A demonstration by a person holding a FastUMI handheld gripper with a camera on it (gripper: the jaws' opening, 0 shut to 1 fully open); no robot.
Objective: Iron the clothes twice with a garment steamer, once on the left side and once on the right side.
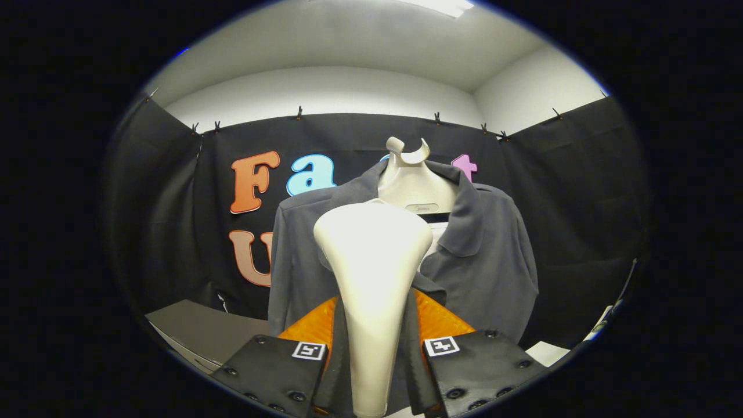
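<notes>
Garment steamer [371, 273] stands upright, clamped between both fingers of the hand-held gripper [374, 354], just ahead of the grey jacket [487, 261] on its hanger [413, 180]. Advise keeping the head flat on the cloth, stroking each side evenly.

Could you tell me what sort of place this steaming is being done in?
It looks like a small recording booth set up for garment care. Black cloth is clipped up as walls under a plain ceiling, a grey jacket hangs on a stand, and the gripper has its jaws closed on a steamer head.
</notes>
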